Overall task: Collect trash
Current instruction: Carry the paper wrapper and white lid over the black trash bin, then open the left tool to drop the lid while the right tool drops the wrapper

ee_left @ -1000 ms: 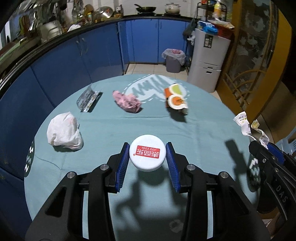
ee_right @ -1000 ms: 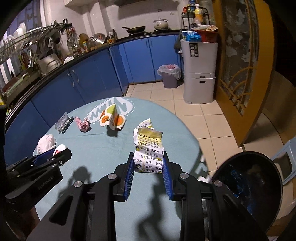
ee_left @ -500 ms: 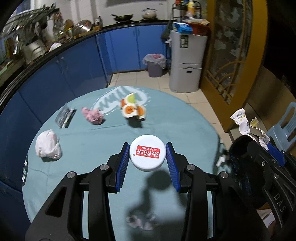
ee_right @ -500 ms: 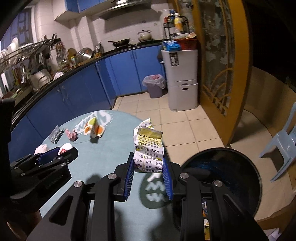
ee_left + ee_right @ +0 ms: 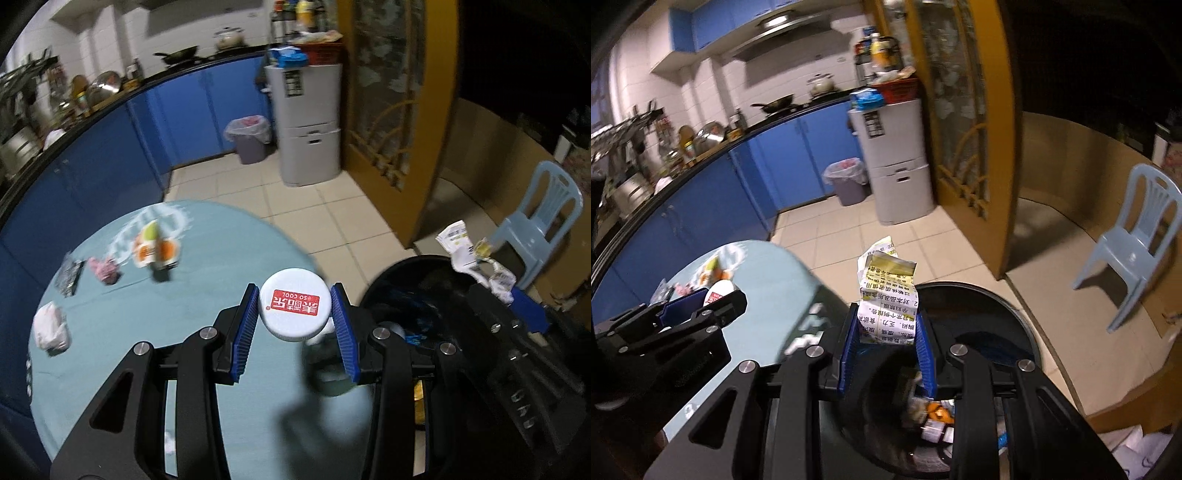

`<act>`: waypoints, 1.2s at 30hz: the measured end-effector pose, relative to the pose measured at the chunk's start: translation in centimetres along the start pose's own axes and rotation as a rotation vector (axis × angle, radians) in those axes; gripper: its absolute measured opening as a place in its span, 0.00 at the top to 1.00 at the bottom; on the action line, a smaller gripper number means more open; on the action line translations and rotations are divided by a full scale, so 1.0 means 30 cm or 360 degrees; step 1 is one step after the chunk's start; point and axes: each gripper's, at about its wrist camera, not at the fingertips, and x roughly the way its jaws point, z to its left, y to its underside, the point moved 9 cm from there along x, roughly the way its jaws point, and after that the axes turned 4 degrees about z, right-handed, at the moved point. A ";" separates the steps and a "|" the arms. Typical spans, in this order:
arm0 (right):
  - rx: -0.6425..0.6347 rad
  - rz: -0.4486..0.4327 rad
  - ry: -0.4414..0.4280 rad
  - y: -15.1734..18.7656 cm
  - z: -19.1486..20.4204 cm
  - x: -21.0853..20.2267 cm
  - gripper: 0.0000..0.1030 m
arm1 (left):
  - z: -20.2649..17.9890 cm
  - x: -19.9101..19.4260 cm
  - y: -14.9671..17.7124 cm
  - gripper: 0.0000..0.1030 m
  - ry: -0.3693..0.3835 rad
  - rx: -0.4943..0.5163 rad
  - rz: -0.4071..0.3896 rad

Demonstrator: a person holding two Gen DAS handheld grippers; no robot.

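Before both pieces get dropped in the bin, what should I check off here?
1. Left tongs clamped on the round white lid with red label: ok.
2. Right tongs clamped on the crumpled printed paper leaflet: ok.
3. Leaflet over the round black bin: ok.
4. Lid over the bin: not ok; it hangs at the edge of the teal round table.
5. Bin mouth open: ok.

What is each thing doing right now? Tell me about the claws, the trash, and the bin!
left gripper: shut on the white lid, by the table edge.
right gripper: shut on the crumpled leaflet, above the bin.
black bin: open, trash inside.
white wad: lying on the table.
pink wad: lying on the table.
orange carton: on the table, blurred.
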 end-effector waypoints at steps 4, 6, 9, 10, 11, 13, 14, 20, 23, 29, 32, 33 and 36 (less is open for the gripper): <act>0.0082 0.0006 0.0046 0.010 -0.097 -0.003 0.73 | -0.128 -0.003 -0.029 0.59 0.0057 0.0089 -0.0027; 0.0121 0.0015 0.0059 0.016 -0.141 -0.002 0.73 | -0.186 -0.005 -0.040 0.58 0.0075 0.0118 -0.0044; 0.0170 0.0032 0.0071 0.027 -0.188 0.000 0.73 | -0.241 -0.006 -0.054 0.47 0.0097 0.0141 -0.0049; 0.0177 0.0036 0.0072 0.028 -0.195 0.003 0.73 | -0.253 -0.007 -0.059 0.37 0.0100 0.0142 -0.0055; 0.0185 0.0039 0.0075 0.030 -0.205 0.005 0.73 | -0.259 -0.006 -0.063 0.27 0.0107 0.0141 -0.0058; 0.0188 0.0043 0.0076 0.033 -0.207 0.009 0.73 | -0.263 -0.012 -0.070 0.11 0.0122 0.0124 -0.0075; 0.0190 0.0046 0.0074 0.033 -0.207 0.013 0.73 | -0.258 -0.013 -0.071 0.06 0.0123 0.0118 -0.0086; 0.0182 0.0065 0.0038 0.035 -0.179 0.043 0.73 | -0.208 0.015 -0.060 0.06 0.0079 0.0066 -0.0045; 0.0161 0.0081 0.0021 0.038 -0.149 0.058 0.73 | -0.174 0.020 -0.054 0.06 0.0052 0.0036 -0.0039; 0.0104 0.0173 -0.0033 0.053 -0.094 0.105 0.31 | -0.129 0.017 -0.053 0.06 0.0035 0.0010 -0.0040; 0.0067 0.0129 -0.0065 0.047 -0.062 0.092 0.07 | -0.103 0.011 -0.052 0.06 0.0036 -0.0012 -0.0044; 0.0043 0.0119 -0.0039 0.041 -0.052 0.086 0.07 | -0.090 0.008 -0.052 0.06 0.0034 -0.0020 -0.0046; 0.0014 0.0124 -0.0029 0.034 -0.014 0.085 0.07 | -0.051 0.000 -0.050 0.06 0.0033 -0.0057 -0.0052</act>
